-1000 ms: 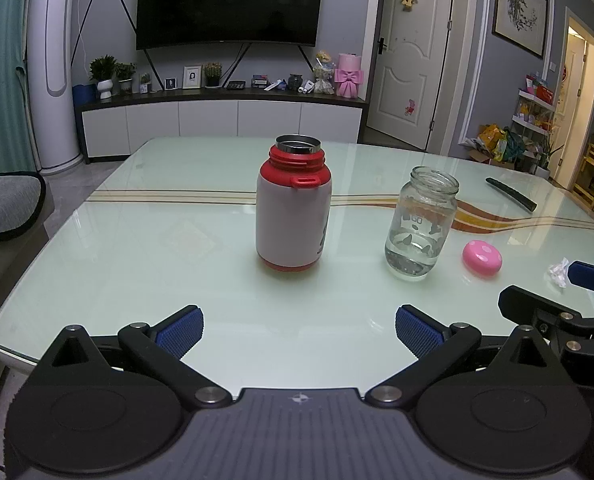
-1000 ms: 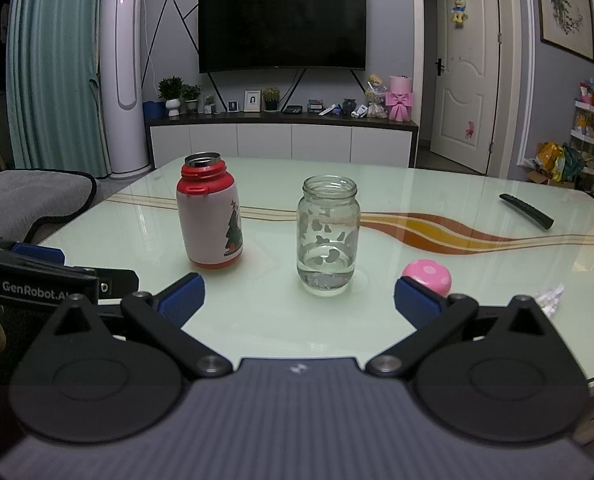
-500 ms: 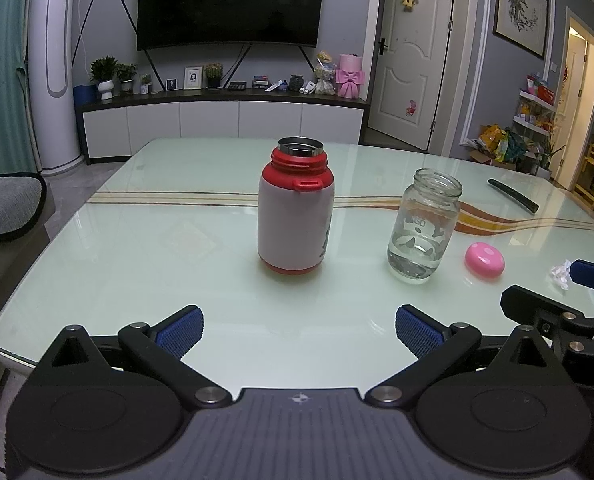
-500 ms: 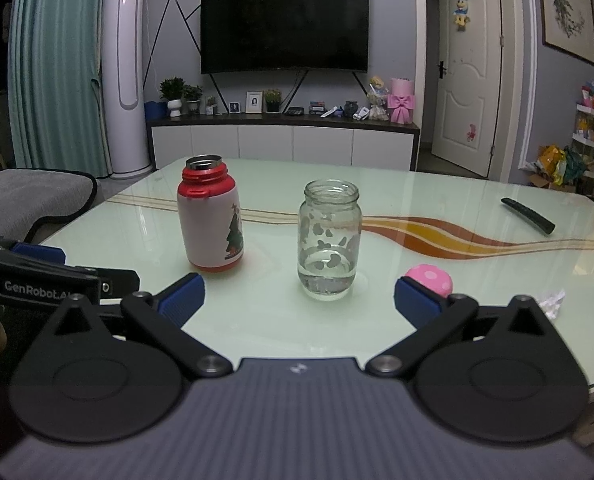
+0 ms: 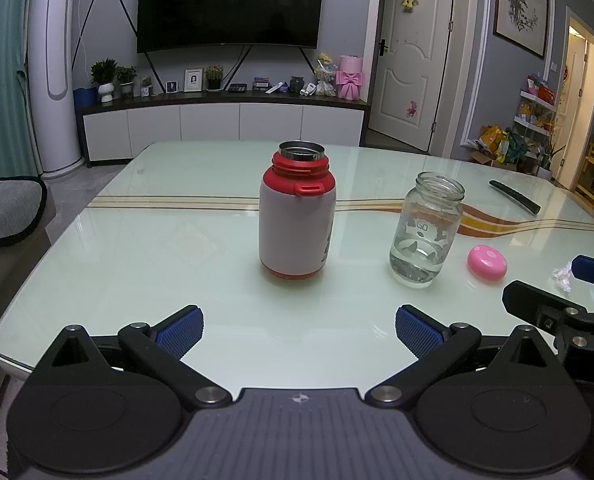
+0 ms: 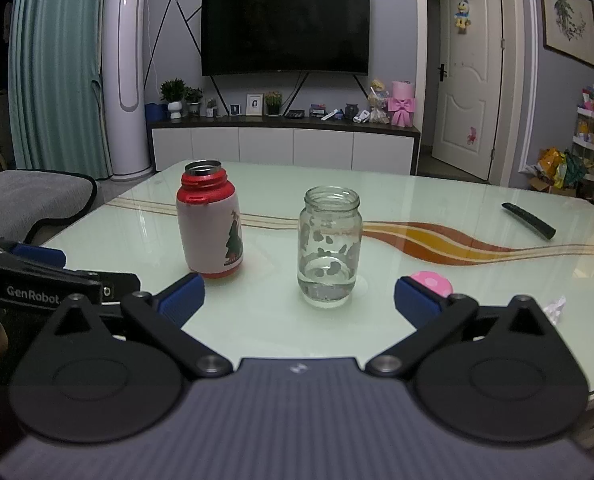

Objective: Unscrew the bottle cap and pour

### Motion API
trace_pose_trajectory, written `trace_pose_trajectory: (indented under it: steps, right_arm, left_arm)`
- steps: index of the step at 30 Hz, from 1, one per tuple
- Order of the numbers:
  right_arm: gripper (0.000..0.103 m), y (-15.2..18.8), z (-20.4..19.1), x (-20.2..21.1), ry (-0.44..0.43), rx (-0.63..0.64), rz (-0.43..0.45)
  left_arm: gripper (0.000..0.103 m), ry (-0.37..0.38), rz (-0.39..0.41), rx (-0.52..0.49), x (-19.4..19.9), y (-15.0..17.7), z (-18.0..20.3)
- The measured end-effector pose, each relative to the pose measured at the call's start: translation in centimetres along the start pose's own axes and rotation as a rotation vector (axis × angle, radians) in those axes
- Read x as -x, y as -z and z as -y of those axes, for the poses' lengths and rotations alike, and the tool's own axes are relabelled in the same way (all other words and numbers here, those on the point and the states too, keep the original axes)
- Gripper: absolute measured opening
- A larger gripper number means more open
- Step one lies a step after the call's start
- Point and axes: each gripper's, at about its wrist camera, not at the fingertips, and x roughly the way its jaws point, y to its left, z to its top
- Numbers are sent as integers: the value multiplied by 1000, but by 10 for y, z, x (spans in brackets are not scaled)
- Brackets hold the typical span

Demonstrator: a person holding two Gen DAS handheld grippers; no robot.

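Observation:
A red and white bottle stands upright on the glass table with its mouth uncovered; it also shows in the right wrist view. A glass jar with a little water stands to its right, also seen in the right wrist view. A pink cap lies on the table right of the jar, partly behind my right fingertip in the right wrist view. My left gripper is open and empty, in front of the bottle. My right gripper is open and empty, in front of the jar.
A black remote lies at the far right of the table. A crumpled white wrapper lies near the right edge. A grey cushion sits left of the table. A TV cabinet stands behind.
Both grippers have drawn back and risen slightly; the bottle and jar sit a little lower and farther in view. Both stay open. Nothing on the table has moved.

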Motion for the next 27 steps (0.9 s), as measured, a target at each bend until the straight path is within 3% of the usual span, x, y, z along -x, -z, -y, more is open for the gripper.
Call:
trace_pose_trajectory:
  steps: [27]
  right_arm:
    - [103, -9, 2, -8, 8, -5, 19]
  left_arm:
    - [103, -9, 4, -2, -12, -4, 1]
